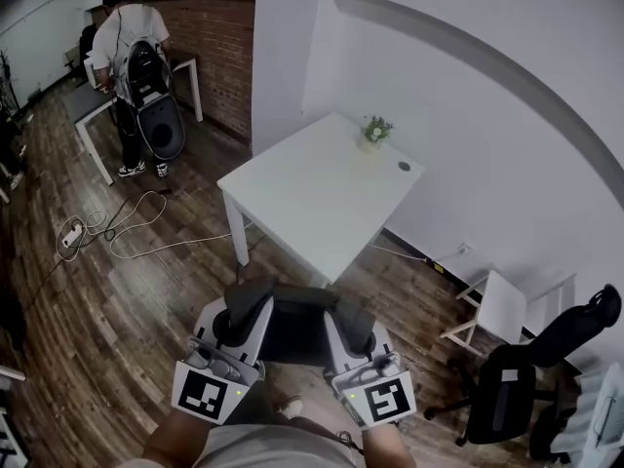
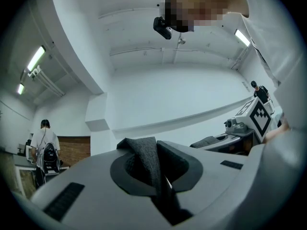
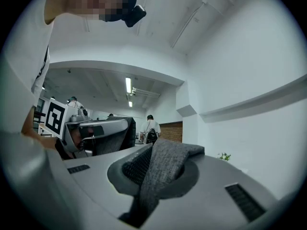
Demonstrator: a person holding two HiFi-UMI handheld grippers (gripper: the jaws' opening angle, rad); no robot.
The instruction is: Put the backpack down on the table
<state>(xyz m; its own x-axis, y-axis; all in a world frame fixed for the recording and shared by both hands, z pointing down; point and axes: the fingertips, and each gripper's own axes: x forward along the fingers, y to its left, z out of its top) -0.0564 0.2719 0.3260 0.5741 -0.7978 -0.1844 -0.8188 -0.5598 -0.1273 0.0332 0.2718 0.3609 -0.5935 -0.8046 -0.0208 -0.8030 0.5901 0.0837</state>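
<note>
I hold the dark grey fabric backpack (image 1: 295, 331) between my two tools, near me and short of the white square tabletop (image 1: 302, 203), not yet on it. My left tool (image 1: 246, 305) is clenched on a grey woven strap (image 2: 146, 159), and my right tool (image 1: 348, 322) on a second grey strap (image 3: 160, 169). A small potted green plant (image 1: 375, 131) stands at the tabletop's far corner. Around is a wooden plank floor (image 1: 146, 291). Only the head view shows the black office chair (image 1: 526, 378) at right; only the tool views show ceiling strip lights (image 2: 36, 59).
</note>
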